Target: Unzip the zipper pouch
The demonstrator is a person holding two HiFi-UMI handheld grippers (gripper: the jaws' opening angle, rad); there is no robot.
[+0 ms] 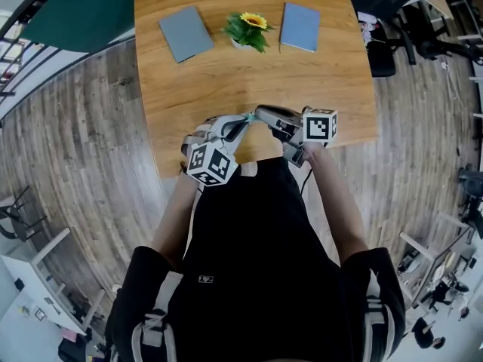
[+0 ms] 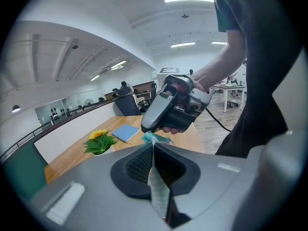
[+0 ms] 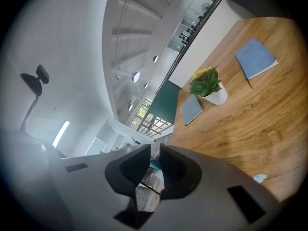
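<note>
Above the near edge of the wooden table (image 1: 226, 74), close in front of the person's chest, a small teal zipper pouch (image 2: 153, 138) is hanging in the air between both grippers and is not resting on the wood.

The left gripper (image 2: 153, 152) is clamping one thin fabric edge. Its jaws are fully together on it, with cloth running back between the pads.

The right gripper (image 3: 155, 154) is meeting it from the right. Its jaws are standing almost together with a strip of teal in the slit, so it is pinching the pouch too. This is probably at the zipper pull, though the pull itself is too small to make out.

Handling judgement: the pouch is looking light, soft and floppy, and it will be folding unless stretched taut. Best hold is one gripper on the fabric end beside the zipper and the other on the pull tab, tugging along the zip line.

Far across the table, two grey-blue notebooks, left (image 1: 186, 33) and right (image 1: 300, 26), are flanking a potted sunflower (image 1: 247, 30).
</note>
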